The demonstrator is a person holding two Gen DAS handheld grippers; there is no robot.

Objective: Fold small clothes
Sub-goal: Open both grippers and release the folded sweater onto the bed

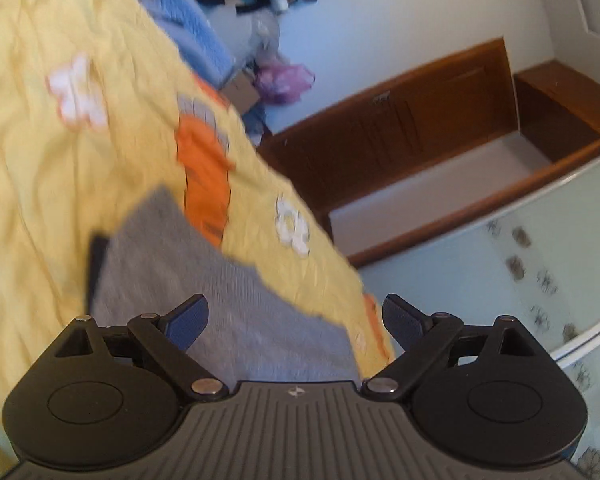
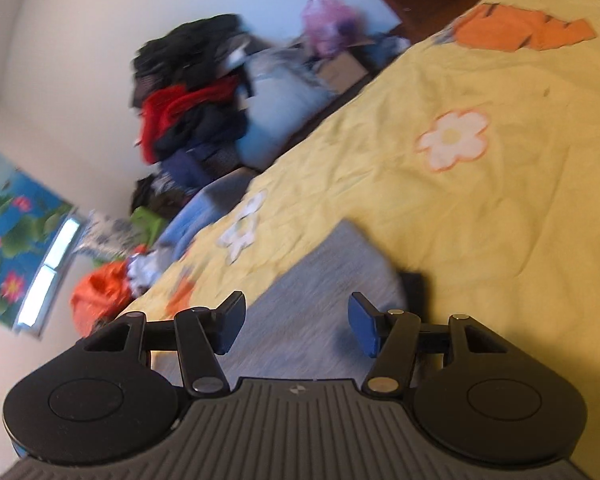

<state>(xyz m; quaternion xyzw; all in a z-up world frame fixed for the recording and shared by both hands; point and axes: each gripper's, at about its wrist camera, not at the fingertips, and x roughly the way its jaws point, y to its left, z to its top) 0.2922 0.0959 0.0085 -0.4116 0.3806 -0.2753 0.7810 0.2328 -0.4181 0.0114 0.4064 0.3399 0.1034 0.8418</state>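
Both grippers spread wide above grey garment [image 1: 204, 280] on yellow bedsheet [image 1: 40, 160].

Left gripper [image 1: 296, 322] and right gripper [image 2: 296, 326] tilted, holding nothing, just over the flat cloth. Far behind, heap of clothes [image 2: 188, 120]; wooden headboard [image 1: 400, 128] at right.

Yellow flowered bedspread [image 2: 500, 208] covers the bed. Clothes pile [image 2: 188, 112] against white wall [image 2: 80, 20]. Brown wooden headboard [image 1: 400, 136]; lotus picture [image 2: 12, 216].
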